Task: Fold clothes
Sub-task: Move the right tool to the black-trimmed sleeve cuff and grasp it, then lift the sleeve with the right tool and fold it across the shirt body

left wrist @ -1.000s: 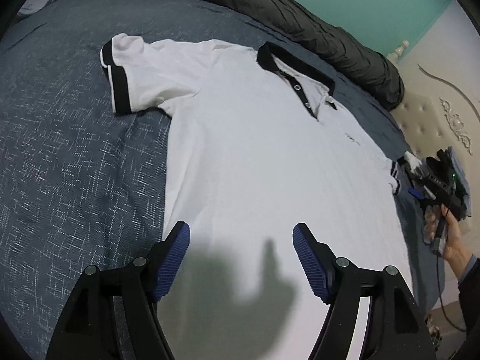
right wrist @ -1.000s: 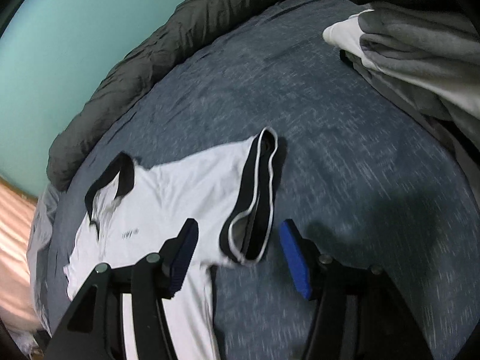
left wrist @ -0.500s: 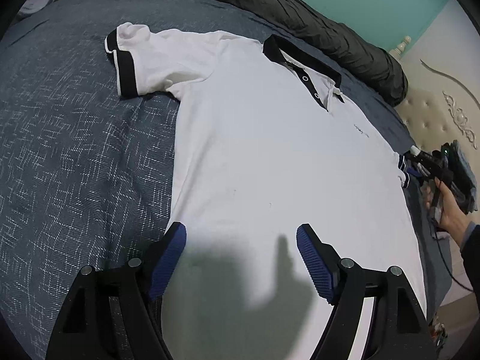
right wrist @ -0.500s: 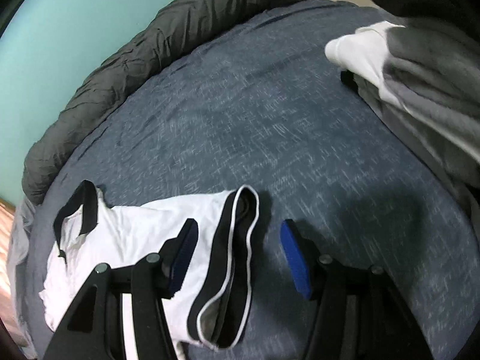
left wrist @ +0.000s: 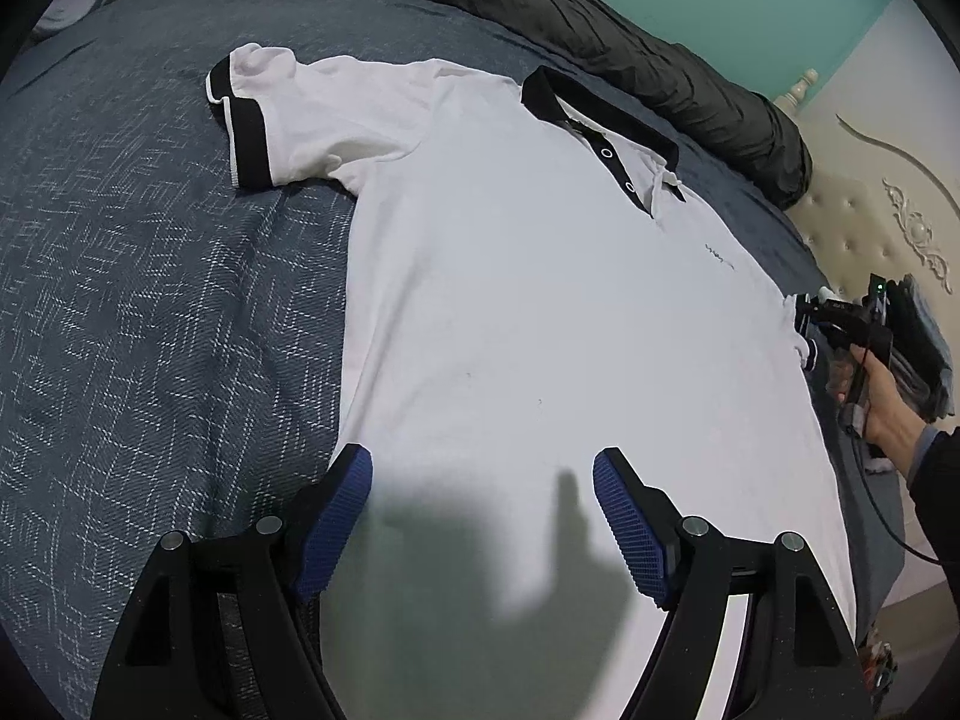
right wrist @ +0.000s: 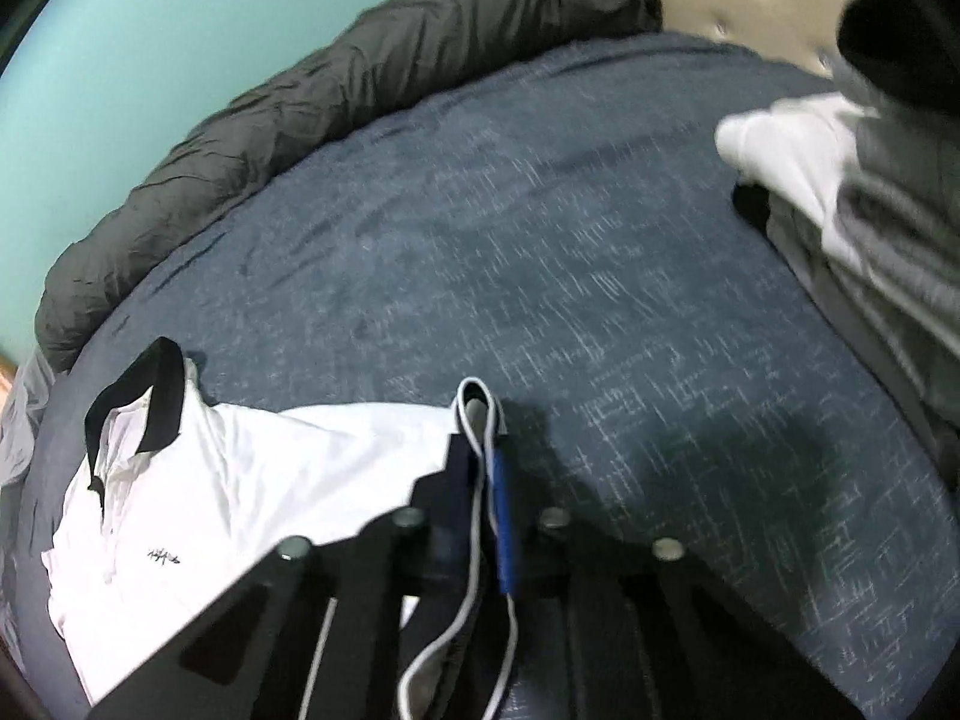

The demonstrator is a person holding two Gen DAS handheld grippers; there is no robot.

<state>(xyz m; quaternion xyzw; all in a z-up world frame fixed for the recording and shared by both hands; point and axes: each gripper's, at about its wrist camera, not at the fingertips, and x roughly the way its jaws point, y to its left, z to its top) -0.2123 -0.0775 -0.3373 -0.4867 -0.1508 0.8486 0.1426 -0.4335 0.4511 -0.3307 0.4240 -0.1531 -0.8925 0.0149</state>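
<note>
A white polo shirt with black collar and black sleeve cuffs lies flat, face up, on a blue-grey bedspread. My left gripper hovers open over the shirt's lower hem, nothing between its blue pads. In the right wrist view the same polo shirt stretches to the left. My right gripper is shut on the black, white-piped sleeve cuff, which loops out past the fingertips. From the left wrist view the right gripper shows small at the shirt's far right sleeve, held by a hand.
A dark grey rolled duvet lines the far edge of the bed against a teal wall. A pile of grey and white clothes sits at the right. A tufted cream headboard stands beyond it.
My right gripper moved onto the sleeve cuff and shut on it; a moment ago its jaws stood open around it. The left gripper barely moved and stays open.
</note>
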